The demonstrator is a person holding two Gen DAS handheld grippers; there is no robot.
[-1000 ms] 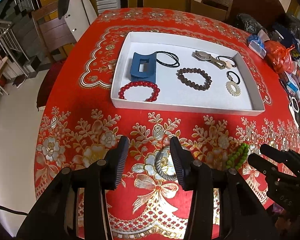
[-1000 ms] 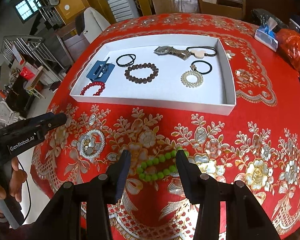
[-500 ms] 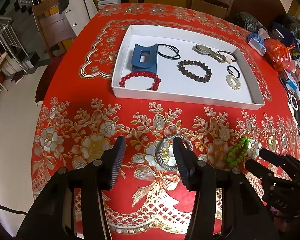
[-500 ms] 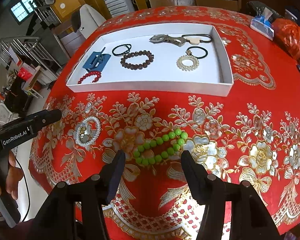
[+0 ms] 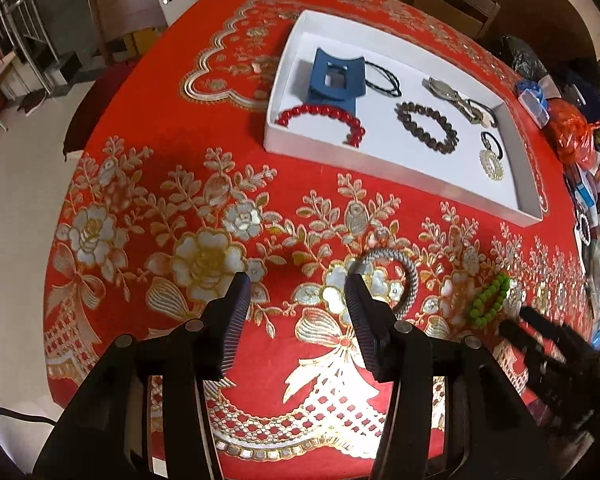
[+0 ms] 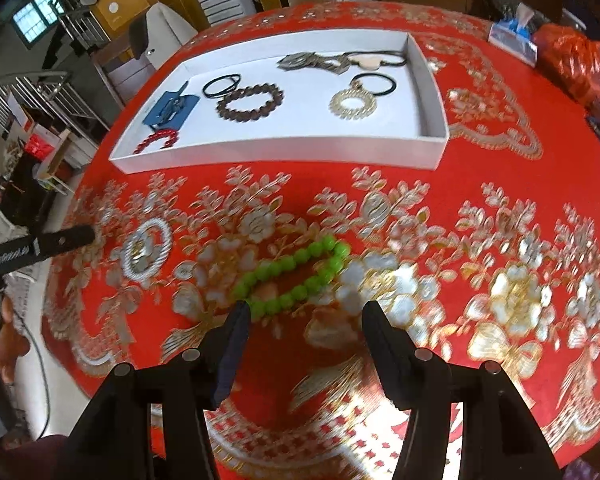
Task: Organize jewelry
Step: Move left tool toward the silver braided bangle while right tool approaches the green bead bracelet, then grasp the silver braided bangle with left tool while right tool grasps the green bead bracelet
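Note:
A white tray (image 5: 396, 168) on the red tablecloth holds a blue claw clip (image 5: 334, 78), a red bead bracelet (image 5: 320, 114), a brown bead bracelet (image 5: 428, 126), black hair ties, a watch and a gold pendant (image 5: 491, 164). A grey braided ring (image 5: 408, 276) lies on the cloth just beyond my open, empty left gripper (image 5: 296, 284), by its right finger. A green bead bracelet (image 6: 292, 276) lies just ahead of my open, empty right gripper (image 6: 304, 312); it also shows in the left wrist view (image 5: 490, 300). The tray also shows in the right wrist view (image 6: 284, 156).
Chairs stand around the far side of the round table. An orange bag (image 5: 572, 132), a blue tissue pack (image 6: 512, 38) and clutter lie at the table's right edge. The left gripper (image 6: 36, 246) shows at the left of the right wrist view.
Both grippers have pulled back and risen, so the table looks farther. The left view has swung left, with the grey ring now by the right finger. The jewelry has not moved.

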